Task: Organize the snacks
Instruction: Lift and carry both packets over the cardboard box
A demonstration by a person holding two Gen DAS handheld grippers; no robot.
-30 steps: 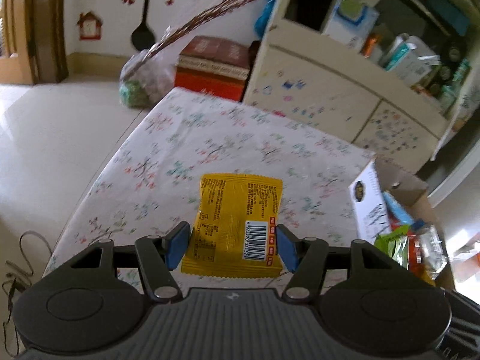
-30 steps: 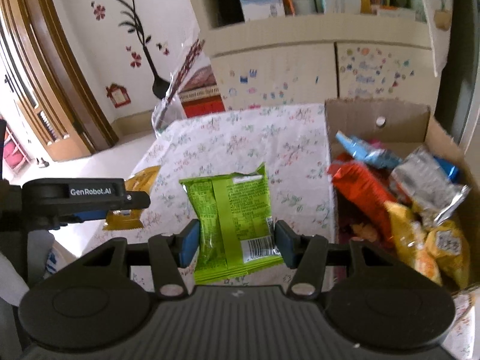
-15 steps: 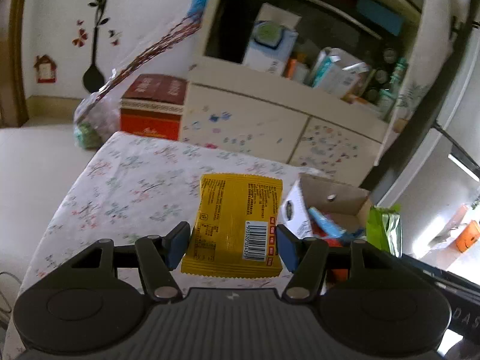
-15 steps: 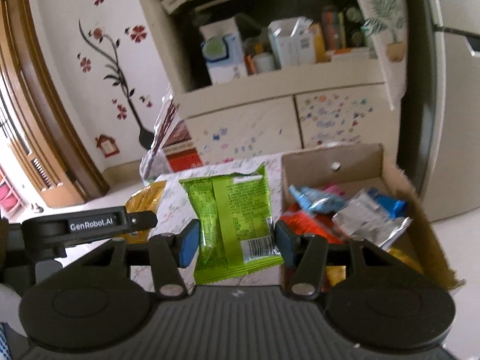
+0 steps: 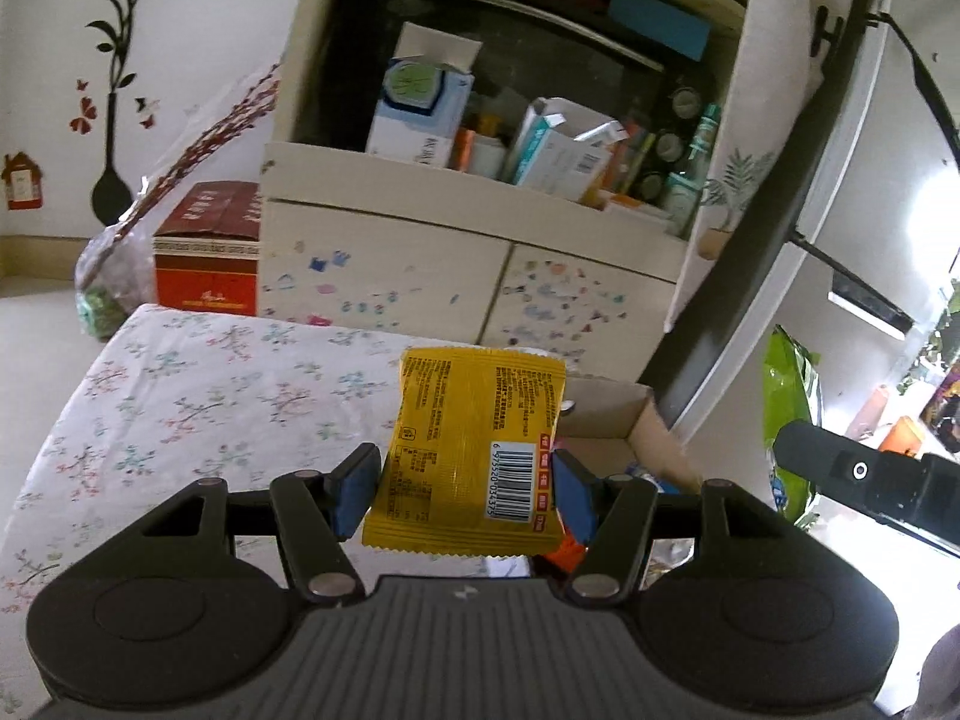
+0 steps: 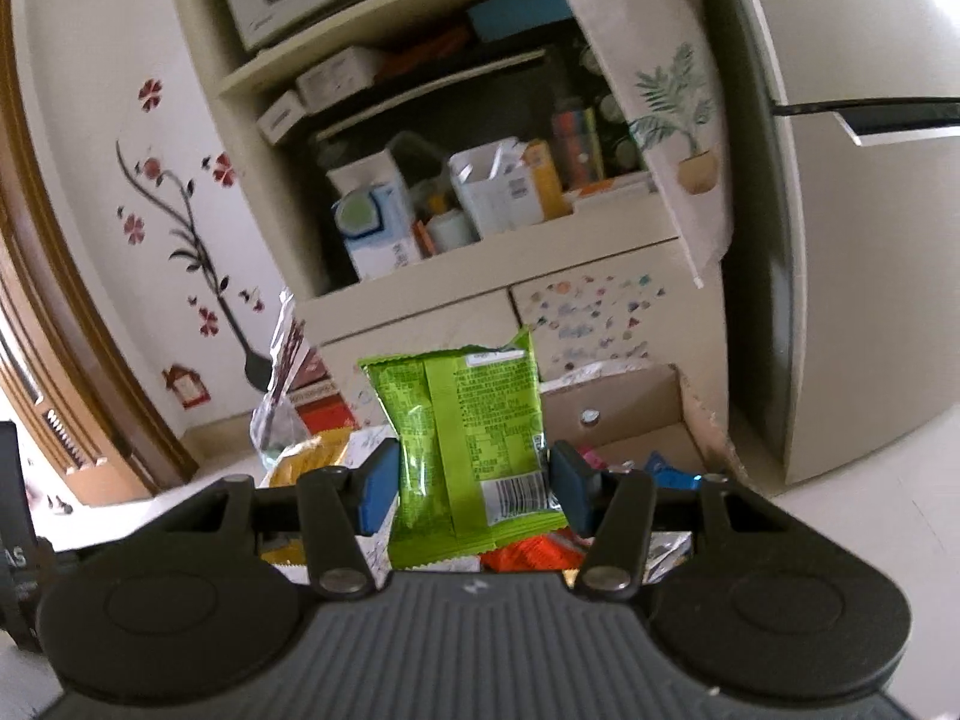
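A yellow snack packet (image 5: 474, 450) with a barcode hangs between the blue pads of my left gripper (image 5: 465, 489), which is shut on it above the flowered tablecloth (image 5: 198, 396). My right gripper (image 6: 468, 480) is shut on a green snack packet (image 6: 462, 438), held up in front of the cardboard box (image 6: 624, 408). In the left wrist view the box (image 5: 612, 414) stands just behind the yellow packet, and the green packet (image 5: 789, 384) with the right gripper's black body shows at the right edge. Several snack packs (image 6: 534, 552) lie in the box, mostly hidden by the gripper.
A cream cabinet (image 5: 456, 276) with a cluttered open shelf stands behind the table. A red box (image 5: 207, 252) and a plastic bag with twigs (image 5: 114, 276) sit on the floor at the left. A fridge (image 6: 852, 240) rises to the right of the cardboard box.
Both grippers rose and swung toward the cabinet and box, each still carrying its packet. The table and box contents have dropped low in both views.
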